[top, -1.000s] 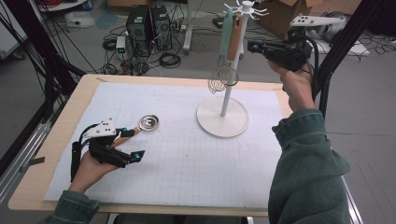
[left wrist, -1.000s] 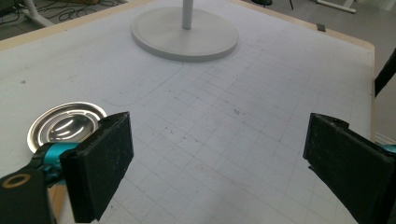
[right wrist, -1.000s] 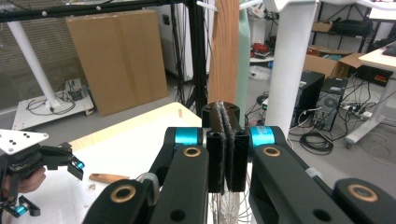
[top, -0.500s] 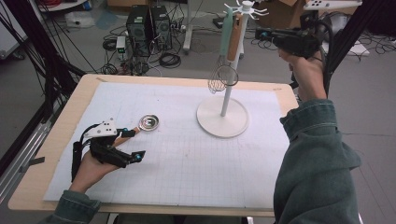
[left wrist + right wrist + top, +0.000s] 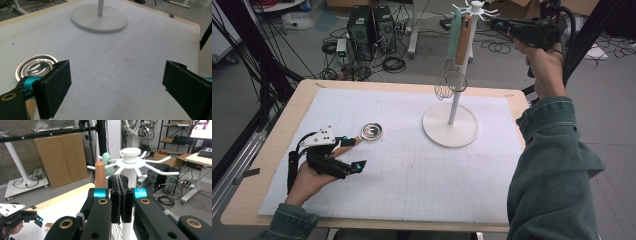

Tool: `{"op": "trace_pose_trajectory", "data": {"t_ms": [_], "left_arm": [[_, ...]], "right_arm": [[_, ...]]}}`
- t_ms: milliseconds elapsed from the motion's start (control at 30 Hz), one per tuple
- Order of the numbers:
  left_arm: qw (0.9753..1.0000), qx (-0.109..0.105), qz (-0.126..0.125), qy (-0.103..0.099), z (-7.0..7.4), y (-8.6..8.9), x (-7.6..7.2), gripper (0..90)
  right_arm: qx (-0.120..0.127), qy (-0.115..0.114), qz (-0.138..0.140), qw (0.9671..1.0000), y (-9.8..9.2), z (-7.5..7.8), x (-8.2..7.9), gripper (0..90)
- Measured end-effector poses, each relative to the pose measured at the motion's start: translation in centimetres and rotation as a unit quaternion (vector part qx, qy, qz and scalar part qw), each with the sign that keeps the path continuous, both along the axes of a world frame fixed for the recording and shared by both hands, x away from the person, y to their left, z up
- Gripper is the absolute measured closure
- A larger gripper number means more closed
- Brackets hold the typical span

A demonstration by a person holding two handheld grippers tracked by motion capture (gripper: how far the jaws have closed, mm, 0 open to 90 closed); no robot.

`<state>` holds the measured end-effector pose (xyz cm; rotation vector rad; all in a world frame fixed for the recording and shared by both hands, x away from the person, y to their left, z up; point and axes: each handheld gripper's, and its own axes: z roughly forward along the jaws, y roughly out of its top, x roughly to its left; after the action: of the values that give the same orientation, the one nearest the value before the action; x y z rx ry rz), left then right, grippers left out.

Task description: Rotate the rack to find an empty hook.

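A white hook stand (image 5: 451, 131) rises from the mat's far right. A whisk with a wooden handle (image 5: 464, 33) and a teal-handled utensil (image 5: 454, 26) hang from its top hooks, their wire heads low beside the pole. My right gripper (image 5: 497, 23) is held high, just right of the stand's crown, jaws pressed shut with nothing between them. In the right gripper view (image 5: 121, 182) the wooden handle (image 5: 100, 173) and crown (image 5: 130, 154) lie just beyond the jaws. My left gripper (image 5: 358, 152) rests open on the mat, beside a small metal dish (image 5: 370, 131). In the left gripper view (image 5: 117, 75) the dish (image 5: 35, 67) sits by the left jaw.
A white gridded mat (image 5: 412, 170) covers most of the wooden table (image 5: 272, 150). The stand's round base (image 5: 99, 18) lies ahead of the left gripper. Computer towers and cables (image 5: 372, 30) sit on the floor beyond the far edge.
The right hand has lifted its shut gripper higher, to the level of the stand's top hooks. The left hand and its gripper have stayed put.
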<state>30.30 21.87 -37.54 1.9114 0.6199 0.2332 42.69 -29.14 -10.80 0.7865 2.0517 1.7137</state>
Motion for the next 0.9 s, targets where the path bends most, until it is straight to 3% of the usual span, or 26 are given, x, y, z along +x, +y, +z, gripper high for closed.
{"op": "trace_pose_trajectory", "data": {"t_ms": [567,900], "left_arm": [[1.0,0.002,0.003,-0.001,0.1,0.2,0.0,9.0],[1.0,0.002,0.004,-0.002,0.1,0.3,0.0,9.0]], "right_arm": [[0.002,-0.002,-0.007,1.0,2.2,0.2,-0.6,89.6],[-0.022,-0.011,-0.027,0.9993,3.6,0.2,-1.2,89.6]]}}
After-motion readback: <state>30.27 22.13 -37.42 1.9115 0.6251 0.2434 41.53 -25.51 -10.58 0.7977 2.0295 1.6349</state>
